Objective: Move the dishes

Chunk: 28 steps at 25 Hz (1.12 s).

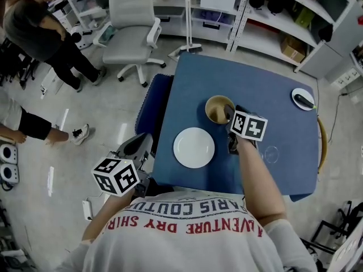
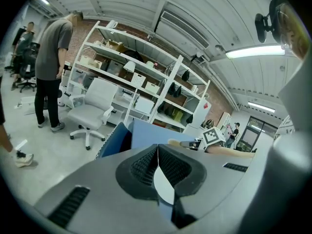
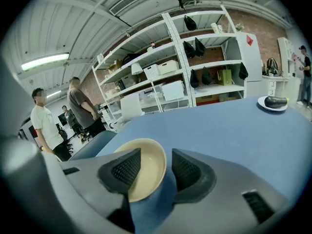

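Observation:
A tan bowl (image 1: 218, 110) stands near the middle of the blue table (image 1: 272, 72). In front of it lies a white plate (image 1: 194, 147). My right gripper (image 1: 229, 117) is at the bowl's right rim. In the right gripper view the bowl (image 3: 146, 172) sits with its near rim between the parted jaws of the right gripper (image 3: 153, 164), which is open and not clamped. My left gripper (image 1: 139, 144) hangs off the table's left edge. In its own view the left gripper (image 2: 157, 152) is shut and empty, with the white plate (image 2: 163, 186) showing below the pads.
A small white plate with a dark object (image 1: 303, 99) lies at the table's far right corner. A dark blue chair (image 1: 148, 103) stands against the table's left side. A white office chair (image 1: 131, 30), shelving (image 1: 266, 10) and two people (image 1: 42, 35) are beyond.

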Each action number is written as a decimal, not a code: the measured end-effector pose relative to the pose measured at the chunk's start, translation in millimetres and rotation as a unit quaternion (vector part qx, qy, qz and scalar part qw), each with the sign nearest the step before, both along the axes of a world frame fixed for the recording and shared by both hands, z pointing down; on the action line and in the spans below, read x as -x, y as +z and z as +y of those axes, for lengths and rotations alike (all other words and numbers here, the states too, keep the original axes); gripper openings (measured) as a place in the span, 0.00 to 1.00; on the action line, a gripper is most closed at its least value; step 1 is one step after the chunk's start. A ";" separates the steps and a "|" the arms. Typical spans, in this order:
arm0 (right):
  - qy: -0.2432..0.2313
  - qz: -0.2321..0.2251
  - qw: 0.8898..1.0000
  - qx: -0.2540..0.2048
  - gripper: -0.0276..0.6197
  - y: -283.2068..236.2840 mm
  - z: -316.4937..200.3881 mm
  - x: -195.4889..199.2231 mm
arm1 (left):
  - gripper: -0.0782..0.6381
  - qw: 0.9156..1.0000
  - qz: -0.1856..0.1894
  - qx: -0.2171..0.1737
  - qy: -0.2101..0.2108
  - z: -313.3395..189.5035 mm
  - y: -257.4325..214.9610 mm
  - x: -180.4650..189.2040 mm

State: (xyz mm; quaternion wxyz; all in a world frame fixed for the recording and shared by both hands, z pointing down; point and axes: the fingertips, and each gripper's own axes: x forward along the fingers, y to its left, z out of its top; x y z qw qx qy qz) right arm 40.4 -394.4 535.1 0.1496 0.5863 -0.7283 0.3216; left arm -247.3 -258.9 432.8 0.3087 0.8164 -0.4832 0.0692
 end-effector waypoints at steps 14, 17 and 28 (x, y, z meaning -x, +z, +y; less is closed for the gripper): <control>-0.143 -0.114 0.964 -0.193 0.35 -164.1 86.6 50.0 | 0.15 0.998 0.026 -0.032 0.057 39.3 -36.5 -64.7; -0.187 -0.113 0.953 -0.212 0.29 -181.9 118.0 52.3 | 0.15 0.996 0.036 -0.042 0.071 48.2 -47.0 -85.2; -0.269 -0.087 0.931 -0.233 0.09 -171.4 208.9 26.2 | 0.15 0.989 0.044 -0.072 0.124 78.7 -66.9 -149.9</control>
